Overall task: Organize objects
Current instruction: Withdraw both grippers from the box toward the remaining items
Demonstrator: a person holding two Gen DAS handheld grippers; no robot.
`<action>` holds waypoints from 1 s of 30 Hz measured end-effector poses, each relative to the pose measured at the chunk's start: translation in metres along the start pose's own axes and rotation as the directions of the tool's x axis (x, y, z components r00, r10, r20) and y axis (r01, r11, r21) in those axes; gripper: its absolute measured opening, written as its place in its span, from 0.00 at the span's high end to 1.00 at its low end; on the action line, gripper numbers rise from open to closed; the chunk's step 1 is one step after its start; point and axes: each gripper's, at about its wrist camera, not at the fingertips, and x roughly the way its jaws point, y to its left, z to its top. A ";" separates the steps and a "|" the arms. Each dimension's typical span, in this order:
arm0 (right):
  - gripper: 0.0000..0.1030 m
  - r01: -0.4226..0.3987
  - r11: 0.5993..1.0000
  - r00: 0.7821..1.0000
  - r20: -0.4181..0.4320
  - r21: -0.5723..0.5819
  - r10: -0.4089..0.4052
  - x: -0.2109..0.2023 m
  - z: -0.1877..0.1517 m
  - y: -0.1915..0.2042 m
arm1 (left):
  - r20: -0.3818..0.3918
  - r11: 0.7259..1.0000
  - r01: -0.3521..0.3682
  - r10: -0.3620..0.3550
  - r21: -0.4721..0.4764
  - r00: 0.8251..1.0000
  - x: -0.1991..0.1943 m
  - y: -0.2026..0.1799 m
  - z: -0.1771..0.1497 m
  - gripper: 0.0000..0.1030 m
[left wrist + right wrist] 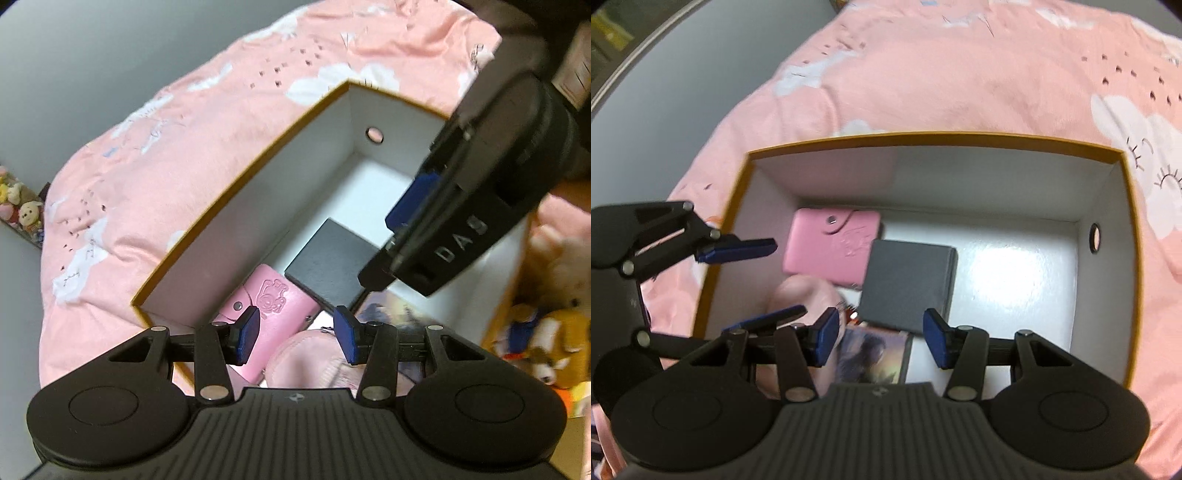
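We see a pink quilt (923, 74) printed with white clouds spread over the whole scene, and on it sits an open box (923, 138) with an orange rim and white inner walls. A small round hole (1095, 238) pierces its right wall. Inside, toward the left end, lie the task's things: a dark grey flat box (908, 288) tilted on the white floor, a pink snap case (831, 247) just beyond it at the far-left corner and partly under its edge, a pale pink pouch (801, 295) nearer us, and a picture card (875, 356) at the near wall. The left gripper (768, 277) hangs over the box's left end, its blue pads apart with nothing between them. Our right gripper (881, 338) also stands released above the card, gripping nothing. Plush toys (543, 343) lie right of the box in the left wrist view.
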 end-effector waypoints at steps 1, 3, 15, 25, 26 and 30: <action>0.48 -0.002 1.000 1.000 0.013 -0.009 0.002 -0.008 -0.006 0.003 | 0.006 1.000 0.006 -0.006 -0.011 1.000 -0.007 -0.008 0.004 0.47; 0.48 -0.002 1.000 0.999 0.037 -0.024 0.003 -0.022 -0.017 0.007 | 0.020 0.999 0.026 -0.026 -0.039 0.999 -0.020 -0.015 0.007 0.47; 0.47 0.003 0.999 0.993 0.115 -0.054 0.003 -0.077 -0.105 0.021 | 0.070 0.973 0.188 -0.180 -0.137 0.981 -0.084 -0.059 -0.040 0.46; 0.48 -0.041 0.996 0.991 0.122 -0.077 0.050 -0.097 -0.177 0.032 | 0.025 0.952 0.283 -0.282 -0.116 0.959 -0.089 -0.106 -0.084 0.30; 0.48 -0.044 0.996 0.991 0.121 -0.083 0.054 -0.098 -0.182 0.034 | 0.019 0.952 0.285 -0.285 -0.114 0.958 -0.087 -0.108 -0.087 0.28; 0.49 -0.030 0.994 0.989 0.139 -0.105 0.045 -0.102 -0.198 0.042 | 0.006 0.947 0.294 -0.296 -0.129 0.955 -0.081 -0.109 -0.096 0.26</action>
